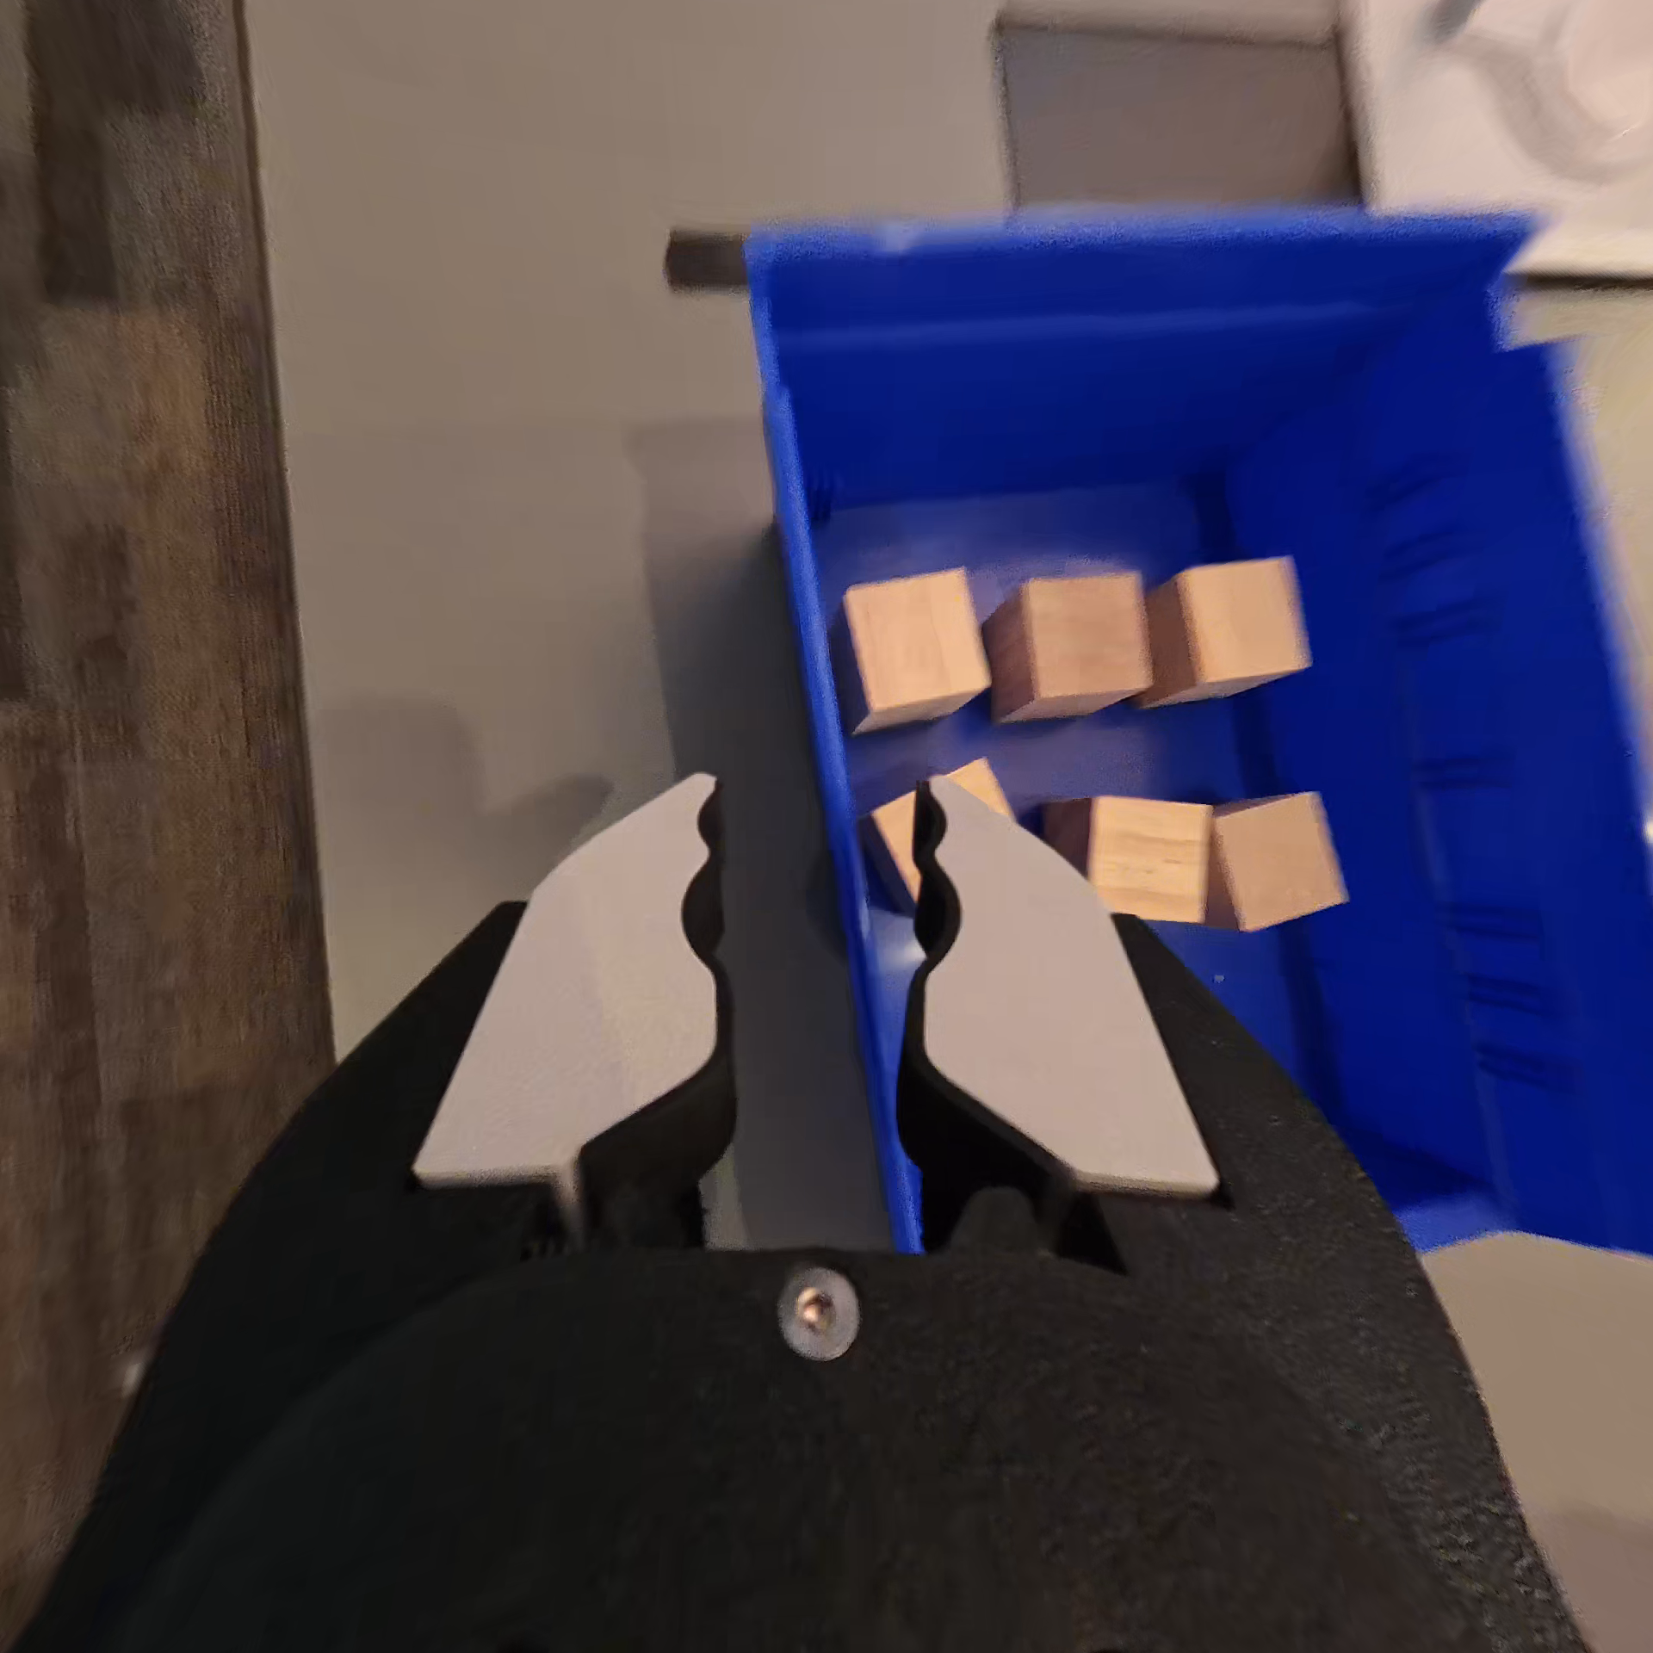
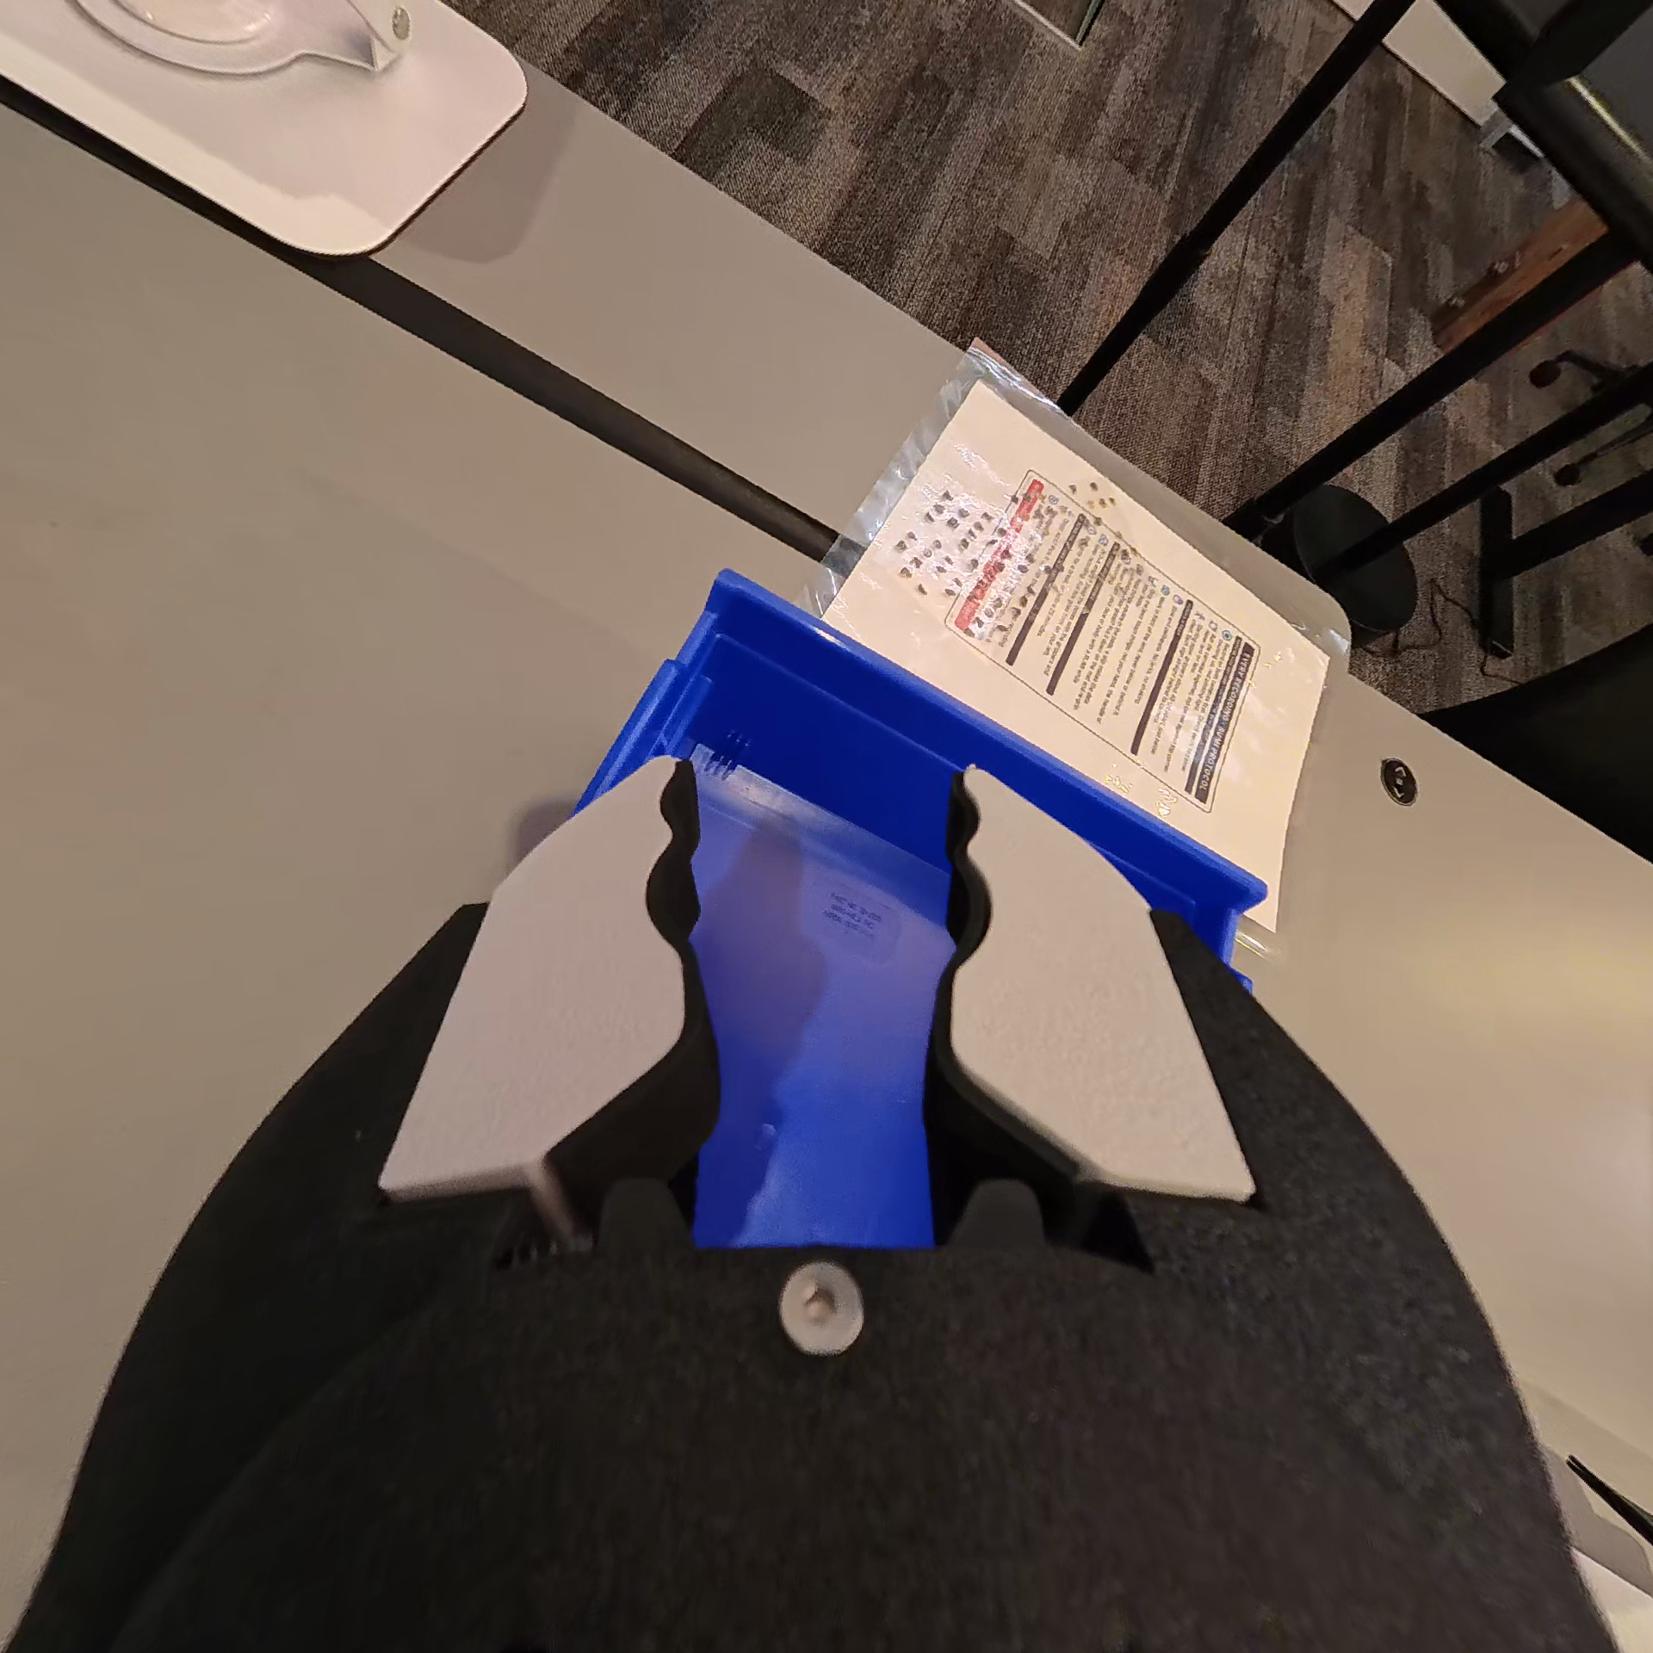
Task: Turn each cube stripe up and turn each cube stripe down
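Several plain wooden cubes lie in two rows inside a blue bin (image 1: 1073, 376) in the blurred left wrist view. The back row holds three cubes (image 1: 1069, 644). In the front row, one cube (image 1: 975, 785) is partly hidden behind my right finger (image 1: 1029, 984), beside two more (image 1: 1136, 859). No stripe shows on any visible face. My left gripper (image 1: 818, 796) is open and empty, with the bin's left wall running between its fingers. My right gripper (image 2: 823, 774) is open and empty over the bin's bare floor (image 2: 805, 1029); no cube shows in that view.
The bin stands on a grey table (image 2: 268, 626) with a dark seam (image 2: 537, 376). A printed sheet in a clear sleeve (image 2: 1091, 644) lies just beyond the bin. A white pad (image 2: 268, 116) sits at the far left. Carpet floor (image 1: 134, 626) and black furniture legs (image 2: 1342, 268) lie past the table edge.
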Motion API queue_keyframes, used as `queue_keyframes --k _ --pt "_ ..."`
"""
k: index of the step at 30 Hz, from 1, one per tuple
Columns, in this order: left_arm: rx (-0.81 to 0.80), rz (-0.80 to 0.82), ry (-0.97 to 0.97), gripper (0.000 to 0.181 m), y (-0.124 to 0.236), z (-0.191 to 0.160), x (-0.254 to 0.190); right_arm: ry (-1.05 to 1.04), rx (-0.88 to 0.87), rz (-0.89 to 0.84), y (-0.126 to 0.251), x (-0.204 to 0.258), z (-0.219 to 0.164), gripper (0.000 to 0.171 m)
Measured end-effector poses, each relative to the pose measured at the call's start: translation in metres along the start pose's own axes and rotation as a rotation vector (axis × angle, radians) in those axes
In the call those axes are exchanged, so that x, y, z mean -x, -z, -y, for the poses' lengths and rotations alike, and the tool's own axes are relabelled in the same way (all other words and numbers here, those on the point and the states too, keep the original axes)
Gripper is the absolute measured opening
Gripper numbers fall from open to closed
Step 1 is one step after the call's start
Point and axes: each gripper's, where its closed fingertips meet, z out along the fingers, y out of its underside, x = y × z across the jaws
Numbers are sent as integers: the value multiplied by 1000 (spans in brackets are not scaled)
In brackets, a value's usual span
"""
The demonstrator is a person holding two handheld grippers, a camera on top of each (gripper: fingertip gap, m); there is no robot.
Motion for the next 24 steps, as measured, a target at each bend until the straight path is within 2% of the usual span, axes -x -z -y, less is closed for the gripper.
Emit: queue_keyframes --k 4,7,9,10,12,15,21,24 --pt "-289 -268 -349 43 63 29 -82 1 5 4 -3 1 -1 53" --pt "-385 -295 -670 40 69 20 -129 6 22 10 -6 2 -4 53" --pt "-315 -300 -877 33 48 -2 -149 9 28 15 -7 3 -6 53" --pt "-229 -288 -930 34 35 -13 -151 9 30 19 -8 4 -6 53" --pt "-79 -319 -932 36 17 -26 -157 10 33 35 -9 7 -7 53" --pt "-21 -423 -903 39 4 -31 -176 7 37 47 -10 7 -8 53" --pt "258 -324 -942 46 -39 -62 -162 7 51 85 -16 13 -10 54" --pt "277 -292 -956 53 -49 -60 -161 15 54 98 -18 16 -10 54"
